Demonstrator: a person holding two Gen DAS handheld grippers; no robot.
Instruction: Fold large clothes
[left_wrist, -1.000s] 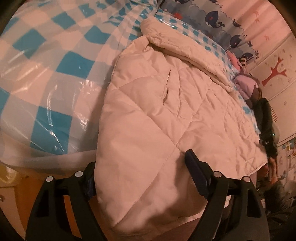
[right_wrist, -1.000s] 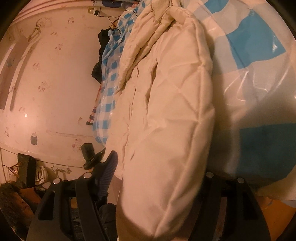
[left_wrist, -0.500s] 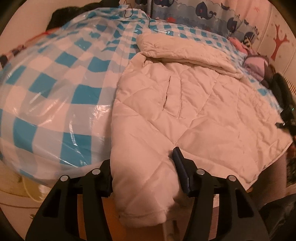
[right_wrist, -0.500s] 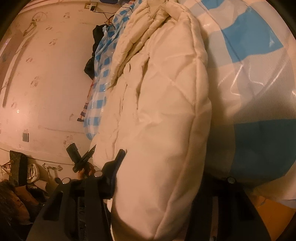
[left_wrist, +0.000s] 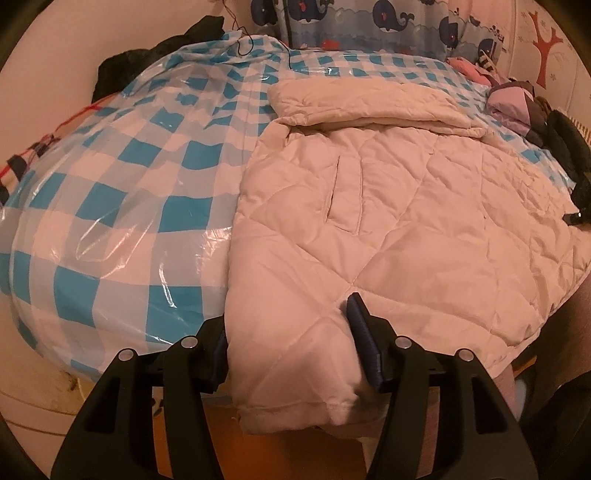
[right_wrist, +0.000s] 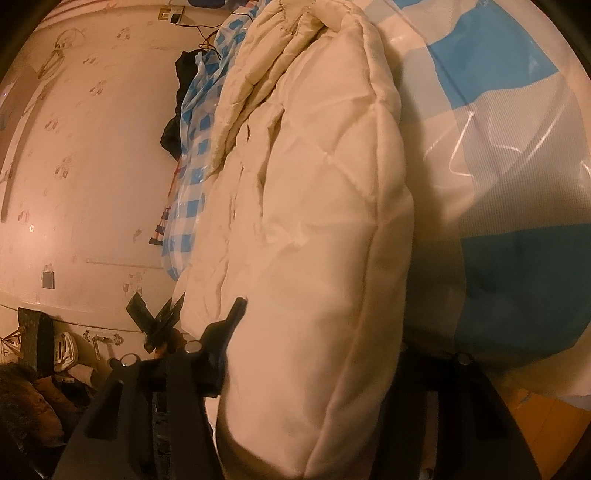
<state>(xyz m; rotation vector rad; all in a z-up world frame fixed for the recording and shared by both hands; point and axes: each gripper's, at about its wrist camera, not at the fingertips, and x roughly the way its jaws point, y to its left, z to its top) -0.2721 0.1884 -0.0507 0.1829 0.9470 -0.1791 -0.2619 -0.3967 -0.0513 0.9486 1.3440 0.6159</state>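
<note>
A cream quilted coat (left_wrist: 406, 192) lies spread on a bed under a blue-and-white checked plastic sheet (left_wrist: 129, 184), its folded hood end toward the far side. My left gripper (left_wrist: 288, 317) is shut on the coat's near hem corner, both pads pressed into the padding. In the right wrist view the coat (right_wrist: 325, 166) fills the middle as a thick puffy edge. My right gripper (right_wrist: 321, 332) has that edge between its jaws, which are opening slightly. Its left finger (right_wrist: 232, 317) still presses on the fabric, and its right finger is hidden behind the coat.
Dark clothes (left_wrist: 147, 62) are heaped at the bed's far left. Pink and purple garments (left_wrist: 513, 103) lie at its far right below a whale-print cloth (left_wrist: 369, 18). A pale wall (right_wrist: 92, 147) stands beside the bed. Orange floor (left_wrist: 221, 443) shows below the bed's edge.
Both grippers' jaws have narrowed onto the coat's hem. The left wrist view has rolled level and drawn back, so more of the bed shows. The right view has barely shifted.
</note>
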